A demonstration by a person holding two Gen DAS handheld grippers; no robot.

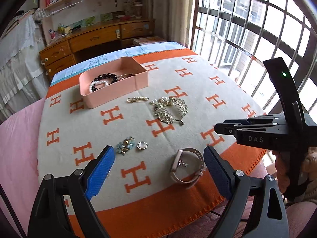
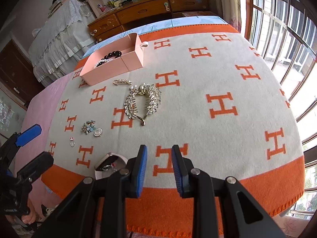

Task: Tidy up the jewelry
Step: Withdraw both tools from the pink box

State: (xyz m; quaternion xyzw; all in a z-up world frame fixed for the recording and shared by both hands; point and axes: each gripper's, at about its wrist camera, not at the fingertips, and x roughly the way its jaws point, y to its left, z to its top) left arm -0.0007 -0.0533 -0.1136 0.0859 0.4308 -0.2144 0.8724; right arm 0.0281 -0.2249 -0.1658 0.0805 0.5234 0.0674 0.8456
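**Clearing loose jewelry into the pink box, wristwatch likely next**

Hovering low over the near edge of the worktop (image 1: pixel 198 91), which is covered by an orange-and-grey H-pattern blanket (image 2: pixel 227 75), the left hand-held gripper (image 1: pixel 159 170) is released, jaws spread wide, grasping nothing. The pale pink wristwatch (image 1: pixel 187 165) lies between its blue pads (image 1: pixel 101 170), nearer the right-side one. The right hand-held gripper (image 2: pixel 159 170) is also empty, jaws only partly apart, over bare blanket beside the watch.

The pink box (image 1: pixel 113 83) sits at the far side and already holds a dark bead bracelet (image 1: pixel 108 77) and a pearl piece (image 1: pixel 99 84). Loose on the blanket:
- pearl pin (image 1: pixel 138 99) just in front of the box
- rhinestone hair comb (image 1: pixel 170 108) mid-worktop
- blue flower brooch (image 1: pixel 125 145) and round white brooch (image 1: pixel 142 145) side by side, near the left pad
- small clear pendant (image 2: pixel 72 141), seen only in the right view

Judgement: the step in hand is grasping the watch. Shift the left hand-held gripper right to centre the pads on the strap loop, come down until the tips nearly touch the blanket, and close across the band, not the case. The loop is springy and may squash or roll. Avoid pinching the blanket, and lift straight before carrying to the box.
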